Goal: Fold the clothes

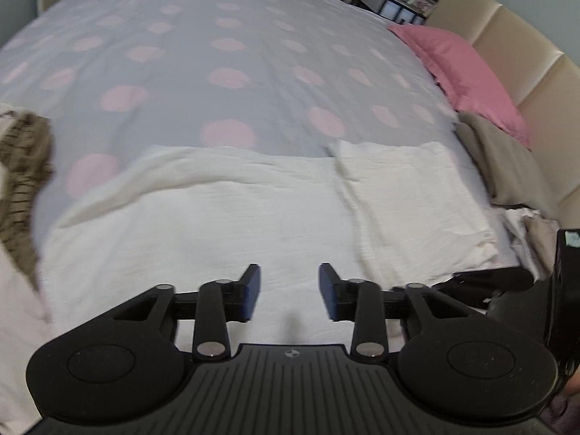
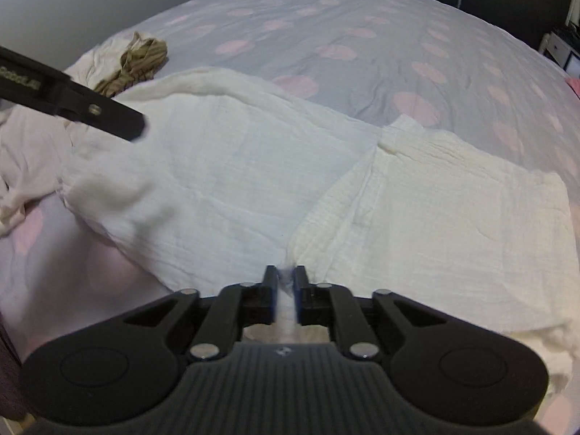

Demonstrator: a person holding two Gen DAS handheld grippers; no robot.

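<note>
A: Bedding first, from the left wrist view: a grey bedspread [image 1: 224,36] with pale pink dots covers the whole bed, running back to a dark wall. At the right stands a padded beige headboard [image 1: 507,32] with a pink pillow [image 1: 467,72] against it, and a tan folded cloth [image 1: 504,159] just below the pillow. Small storage drawers [image 1: 395,7] sit in the far right corner; what is in them I cannot tell.

B: And the clothes?

A: A white garment [image 1: 235,217] lies spread across the near part of the bedspread, one part folded over at its right. A brown striped garment [image 1: 25,166] is bunched at the left edge, over pale pink cloth [image 1: 14,290]. The left gripper [image 1: 289,291] hovers over the white garment, fingers well apart, holding nothing.

B: The right wrist view?

A: Same dotted bedspread [image 2: 362,36], a plain grey wall behind at the left, dark furniture at the right. The white garment [image 2: 253,166] fills the middle, the brown striped garment [image 2: 141,61] beyond its far left corner, the pale pink cloth [image 2: 25,145] at the left. The right gripper [image 2: 285,279] has its fingers nearly together, pinching the white garment's near edge. The left gripper [image 2: 134,125] reaches in from the left above the fabric; its fingers are not clear from here.
</note>
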